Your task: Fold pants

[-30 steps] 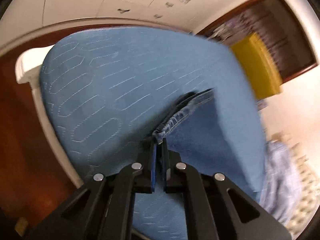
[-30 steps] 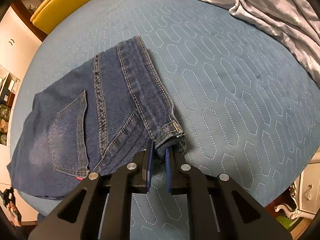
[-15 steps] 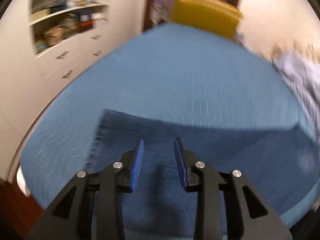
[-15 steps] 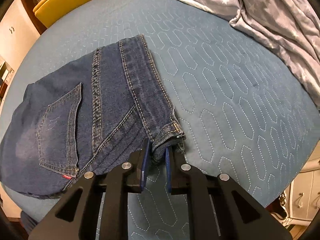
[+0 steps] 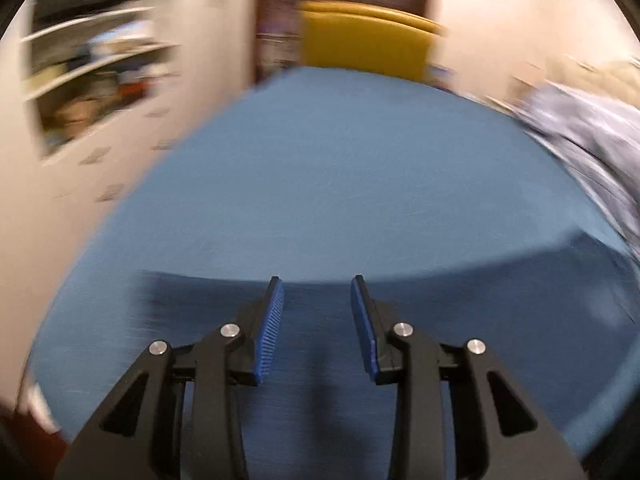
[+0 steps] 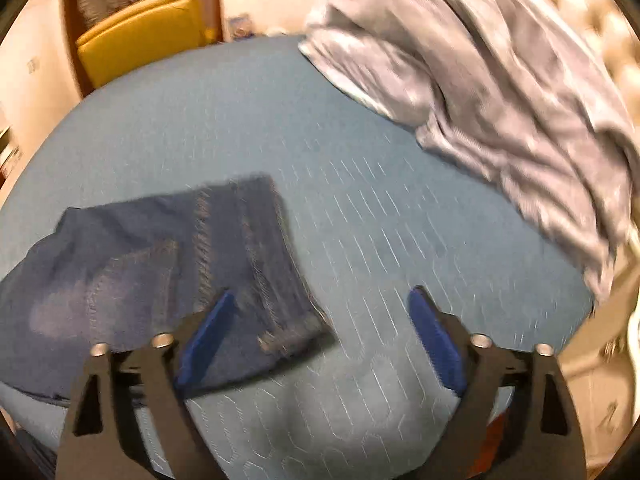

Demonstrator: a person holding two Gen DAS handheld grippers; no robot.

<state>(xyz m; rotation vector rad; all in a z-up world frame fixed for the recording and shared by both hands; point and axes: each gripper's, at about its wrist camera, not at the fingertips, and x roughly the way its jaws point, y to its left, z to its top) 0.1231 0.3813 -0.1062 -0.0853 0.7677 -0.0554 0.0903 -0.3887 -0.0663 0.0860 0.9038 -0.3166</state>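
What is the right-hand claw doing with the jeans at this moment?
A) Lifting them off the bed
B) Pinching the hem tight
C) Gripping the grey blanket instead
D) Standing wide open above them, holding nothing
D: the right claw is spread wide, with the folded jeans lying flat and loose on the blue bedcover, nothing between the blue pads.

Matt dark denim with pale raised stitching on the pants (image 6: pixel 168 280), lower left of the right wrist view. Quilted, matt blue cloth on the bedspread (image 6: pixel 400 240), centre. Soft, rumpled grey fabric on the blanket (image 6: pixel 500 92), upper right. Ribbed blue rubbery pads (image 5: pixel 272 328), black matt plastic, shiny metal screws (image 5: pixel 230 330).
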